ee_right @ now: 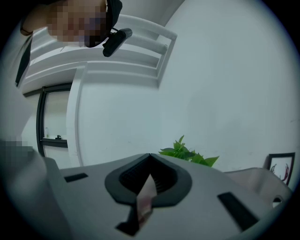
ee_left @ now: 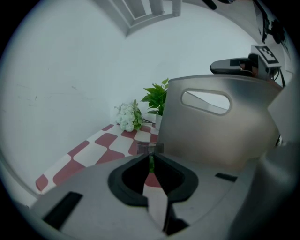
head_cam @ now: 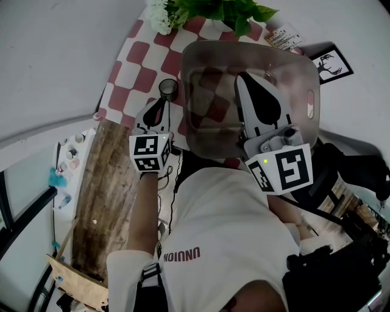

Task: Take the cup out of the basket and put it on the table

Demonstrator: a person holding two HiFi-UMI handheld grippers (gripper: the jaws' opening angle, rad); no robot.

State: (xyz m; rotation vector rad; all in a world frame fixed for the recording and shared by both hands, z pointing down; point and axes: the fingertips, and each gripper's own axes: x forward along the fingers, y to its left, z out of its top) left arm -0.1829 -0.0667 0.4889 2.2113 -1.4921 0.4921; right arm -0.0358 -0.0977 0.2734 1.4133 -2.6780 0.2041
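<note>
A small dark glass cup (head_cam: 168, 89) is outside the basket, just to its left, over the red-and-white checked tablecloth (head_cam: 131, 73). My left gripper (head_cam: 159, 105) is shut on the cup's rim. In the left gripper view the cup (ee_left: 149, 148) sits right at the tips of the left gripper (ee_left: 151, 154); I cannot tell if it touches the cloth. The translucent grey basket (head_cam: 204, 58) fills the table's middle. My right gripper (head_cam: 247, 82) reaches over it, jaws closed on its rim. The basket (ee_left: 220, 136) has a handle cutout. The right gripper (ee_right: 150, 157) shows only a thin pale sliver between its jaws.
White flowers (head_cam: 159, 15) and a green plant (head_cam: 225, 9) stand at the table's far edge by the white wall. A framed picture (head_cam: 329, 64) and a printed card (head_cam: 285, 38) lie right of the basket. A wooden board (head_cam: 106, 195) runs along my left.
</note>
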